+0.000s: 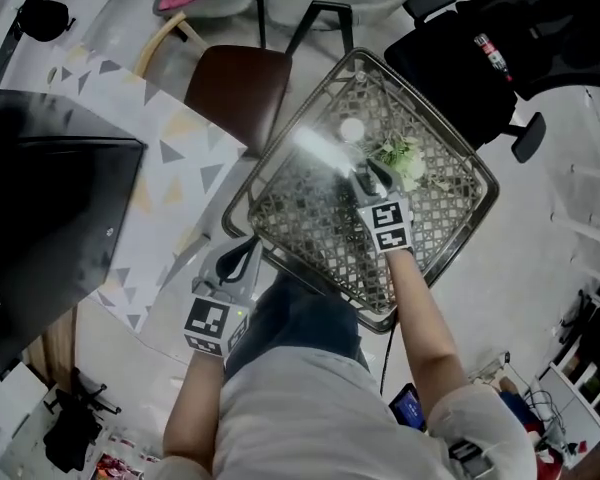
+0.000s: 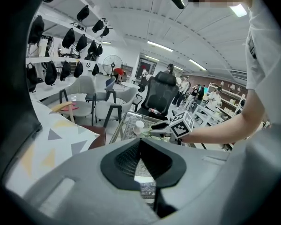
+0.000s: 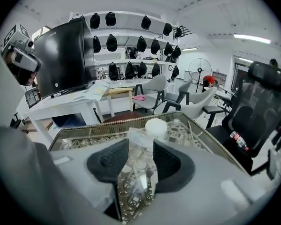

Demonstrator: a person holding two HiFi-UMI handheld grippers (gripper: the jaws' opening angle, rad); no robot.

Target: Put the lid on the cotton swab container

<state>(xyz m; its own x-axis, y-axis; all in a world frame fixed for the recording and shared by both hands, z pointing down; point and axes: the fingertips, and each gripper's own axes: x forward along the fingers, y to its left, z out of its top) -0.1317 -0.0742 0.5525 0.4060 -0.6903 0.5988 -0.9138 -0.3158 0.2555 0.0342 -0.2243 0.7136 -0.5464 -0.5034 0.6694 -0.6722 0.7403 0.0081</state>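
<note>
The clear cotton swab container (image 1: 318, 153) is on the lattice-top table (image 1: 310, 223), and its round white lid (image 1: 351, 129) lies just beyond it. My right gripper (image 1: 365, 180) reaches over the table from the near side. In the right gripper view the container (image 3: 139, 172) stands between the jaws of my right gripper (image 3: 140, 149), which are spread wide, and the lid (image 3: 155, 126) sits past the tips. My left gripper (image 1: 242, 258) hangs off the table's near left corner. In the left gripper view my left gripper (image 2: 140, 161) has its jaws apart with nothing between them.
A small green plant sprig (image 1: 400, 158) lies on the table right of the lid. A brown chair seat (image 1: 238, 83) stands at the table's far left corner. A white desk with a triangle pattern (image 1: 165, 168) and a black monitor (image 1: 50, 208) are left, a black office chair (image 1: 480, 48) far right.
</note>
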